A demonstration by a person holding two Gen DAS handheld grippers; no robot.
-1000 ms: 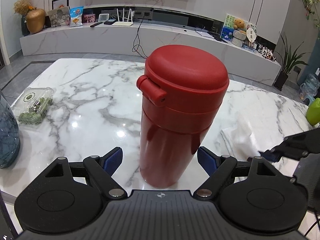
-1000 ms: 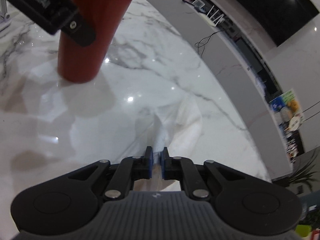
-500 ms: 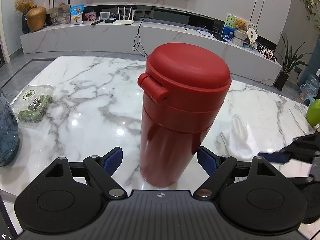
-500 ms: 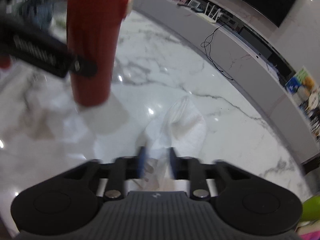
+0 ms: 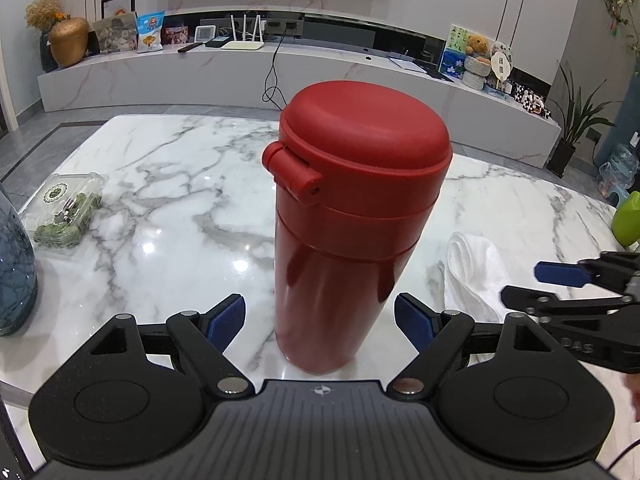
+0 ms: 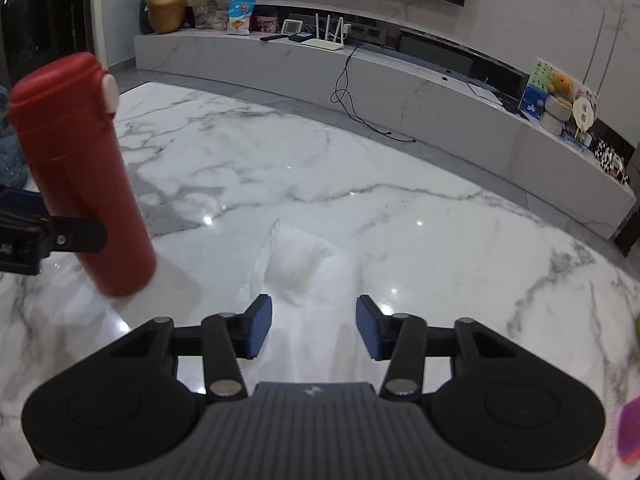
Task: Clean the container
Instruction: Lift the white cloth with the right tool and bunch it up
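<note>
I am seeing the red flask [image 5: 344, 240] showing a glossy, mirror-smooth body under a matt plastic-looking lid [image 5: 364, 140], while the marble table [image 5: 168, 200] is gleaming polished white with grey veins and throwing back lamp glints. The white cloth [image 6: 304, 264] is looking soft, nubbly and matt, and my left gripper [image 5: 320, 320] and right gripper [image 6: 314, 330] are showing matt black plastic with dull blue pads [image 5: 228, 318] and shiny metal pivot pins.

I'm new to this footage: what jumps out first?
A tall red flask stands upright on the marble table, between the open jaws of the left gripper. To its right lies a crumpled white cloth, in front of the open right gripper.
</note>
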